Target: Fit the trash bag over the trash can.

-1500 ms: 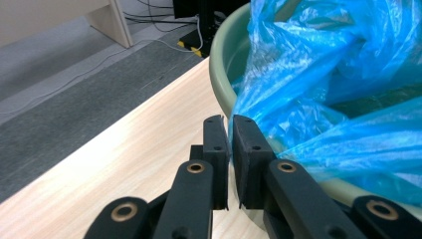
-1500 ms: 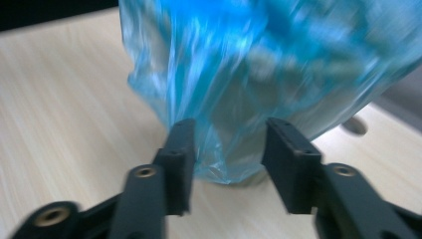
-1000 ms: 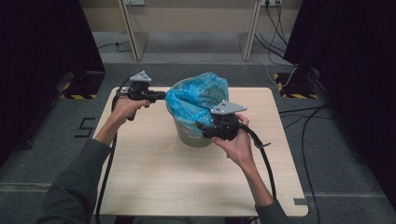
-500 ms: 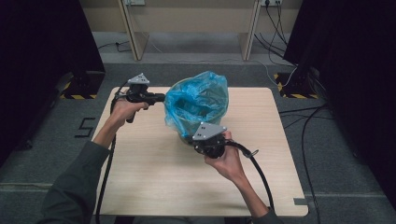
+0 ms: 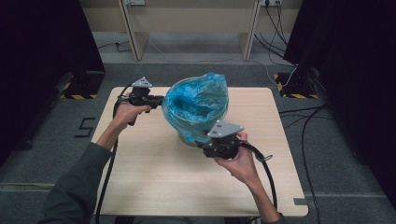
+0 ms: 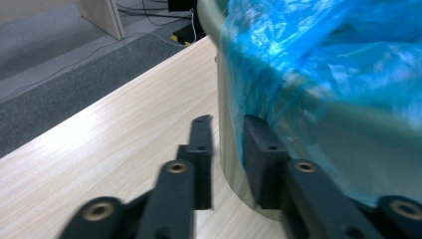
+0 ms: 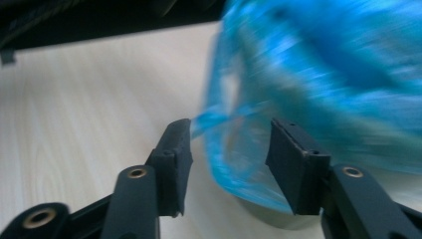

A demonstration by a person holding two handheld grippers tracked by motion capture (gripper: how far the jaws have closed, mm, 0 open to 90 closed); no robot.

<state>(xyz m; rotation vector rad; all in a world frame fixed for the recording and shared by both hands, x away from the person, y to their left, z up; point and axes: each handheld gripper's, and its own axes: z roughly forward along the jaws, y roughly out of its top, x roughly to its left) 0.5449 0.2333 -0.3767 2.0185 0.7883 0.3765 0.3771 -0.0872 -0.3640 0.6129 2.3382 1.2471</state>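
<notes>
A grey-green bin (image 5: 185, 138) lined with a blue plastic bag (image 5: 196, 105) stands mid-table. My left gripper (image 5: 161, 100) is at the bin's left side. In the left gripper view its jaws (image 6: 229, 149) sit close together with the bin wall (image 6: 348, 149) and the bag's hem (image 6: 323, 50) between them. My right gripper (image 5: 201, 143) is low at the bin's front. It is open (image 7: 229, 149), and a loose fold of the bag's lower edge (image 7: 323, 74) hangs between the jaws above the bin's base (image 7: 268, 217).
The wooden table (image 5: 154, 177) has bare room in front of the bin and to both sides. Behind it are desk legs and floor cables. Striped floor bases (image 5: 79, 91) (image 5: 292, 88) flank the far corners.
My right gripper has moved from the bin's right rim down and toward the person, to the front lower edge of the bag. The left gripper has stayed put.
</notes>
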